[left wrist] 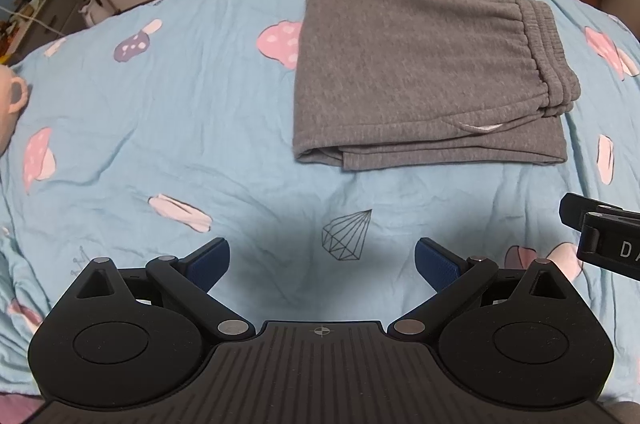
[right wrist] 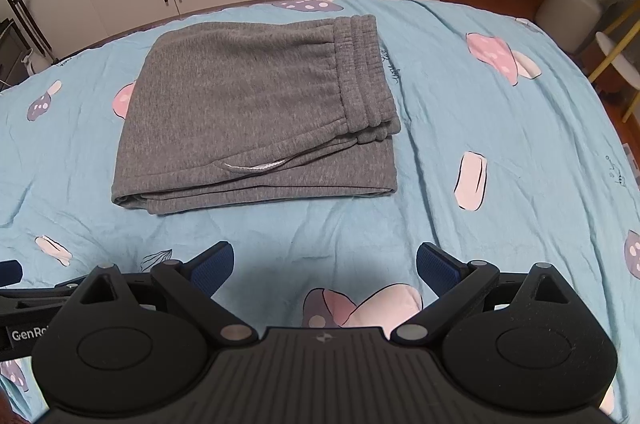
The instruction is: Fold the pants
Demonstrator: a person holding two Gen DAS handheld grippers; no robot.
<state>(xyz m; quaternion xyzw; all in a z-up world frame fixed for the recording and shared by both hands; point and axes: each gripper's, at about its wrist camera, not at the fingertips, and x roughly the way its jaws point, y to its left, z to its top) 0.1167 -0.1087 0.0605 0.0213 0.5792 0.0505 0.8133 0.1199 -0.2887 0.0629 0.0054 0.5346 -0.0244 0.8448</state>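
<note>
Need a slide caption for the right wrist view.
Grey pants lie folded on the mushroom-print sheet; open right claw hovers empty.

The pants (left wrist: 420,63) are grey fleece sweats, already folded into a chunky, roughly square stack lying flat on the bed (left wrist: 160,143). Elastic waistband (left wrist: 548,43) is on top, bunched along the 3 o'clock edge, with a bit of white drawstring (right wrist: 256,165) peeking out just below it toward 6. Layered fold edges show along the 6 o'clock side, a lower layer sticking out slightly past the top one. The stack sits toward 12 on the bed, not touching anything else.
</note>
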